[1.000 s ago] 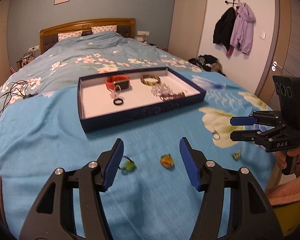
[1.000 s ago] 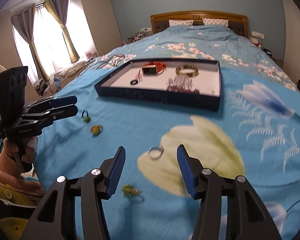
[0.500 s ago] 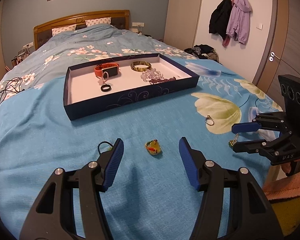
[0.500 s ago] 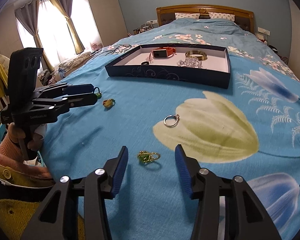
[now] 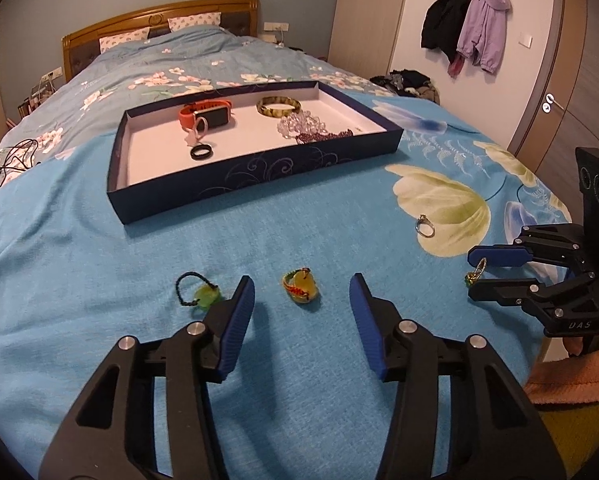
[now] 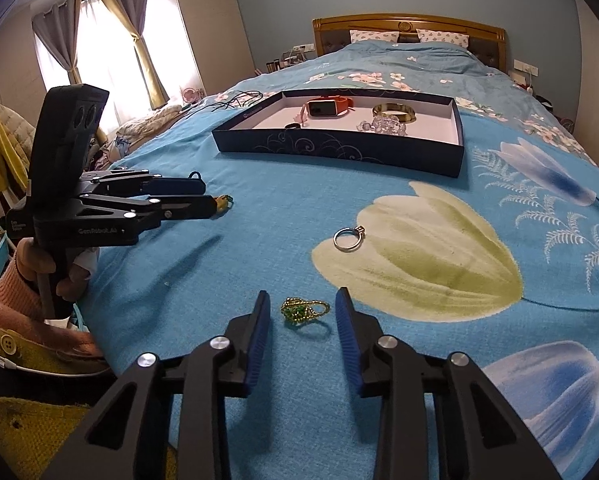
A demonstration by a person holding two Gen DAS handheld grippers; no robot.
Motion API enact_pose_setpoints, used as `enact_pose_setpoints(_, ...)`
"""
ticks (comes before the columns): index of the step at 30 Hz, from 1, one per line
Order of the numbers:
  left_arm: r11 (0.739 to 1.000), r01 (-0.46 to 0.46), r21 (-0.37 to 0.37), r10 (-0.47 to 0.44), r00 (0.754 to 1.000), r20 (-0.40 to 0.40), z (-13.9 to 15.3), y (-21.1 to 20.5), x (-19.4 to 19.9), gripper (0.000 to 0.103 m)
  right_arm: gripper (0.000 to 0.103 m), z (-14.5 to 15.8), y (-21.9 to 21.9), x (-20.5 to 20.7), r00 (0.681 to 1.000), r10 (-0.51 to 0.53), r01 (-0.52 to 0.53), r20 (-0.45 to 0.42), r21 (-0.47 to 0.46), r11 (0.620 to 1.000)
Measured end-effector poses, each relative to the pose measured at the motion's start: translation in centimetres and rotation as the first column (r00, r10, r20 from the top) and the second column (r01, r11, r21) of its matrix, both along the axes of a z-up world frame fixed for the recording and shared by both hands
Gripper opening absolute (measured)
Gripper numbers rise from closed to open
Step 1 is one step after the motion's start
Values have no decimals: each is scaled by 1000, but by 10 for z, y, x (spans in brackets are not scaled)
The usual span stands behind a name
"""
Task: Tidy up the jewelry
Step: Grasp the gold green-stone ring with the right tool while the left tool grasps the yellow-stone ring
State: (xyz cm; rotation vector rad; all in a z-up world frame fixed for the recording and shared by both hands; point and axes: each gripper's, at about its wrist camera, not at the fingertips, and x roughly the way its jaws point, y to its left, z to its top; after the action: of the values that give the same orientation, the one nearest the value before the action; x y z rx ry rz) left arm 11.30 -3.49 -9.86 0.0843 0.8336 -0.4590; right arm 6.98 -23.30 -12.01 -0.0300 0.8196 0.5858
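Note:
A yellow ring with red trim [image 5: 299, 288] lies on the blue bedspread between the fingers of my left gripper [image 5: 301, 280]. Its jaws are closing and the pads stand clear of the ring. A gold ring with green beads [image 6: 303, 310] lies between the fingers of my right gripper [image 6: 302, 294], whose jaws are also closing without touching it. The dark blue tray [image 5: 259, 176] sits further up the bed and holds an orange watch [image 5: 205, 114], a bangle [image 5: 279, 106], crystal beads and a black ring.
A silver ring [image 6: 349, 238] lies on the pale flower print, between the right gripper and the tray. A green pendant on a black cord [image 5: 203, 294] lies just left of the left gripper. Black cables sprawl at the bed's far left edge.
Both grippers have sunk toward the bedspread and their jaws have narrowed. The yellow ring now sits between the left fingers, and the gold-green ring has come between the right fingers.

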Motion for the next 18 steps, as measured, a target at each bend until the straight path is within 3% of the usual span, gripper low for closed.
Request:
enact_pose_setpoints(10,1000,-11,15,12,999,-37,-7,-7,11,33,19,-1,-5,2,1000,-11,11,8,12,1000)
enact_pose_setpoints(15,1000,-7,21,8,999,-33,-8,-7,11,18,12,-1,-7,3,1000,-13,13,5,29,999)
enact_pose_setpoints(18,1000,-1,28,2,1000,-26,-8,-8,9,18,12,-1,-7,4,1000,-16,16,4,33,999)
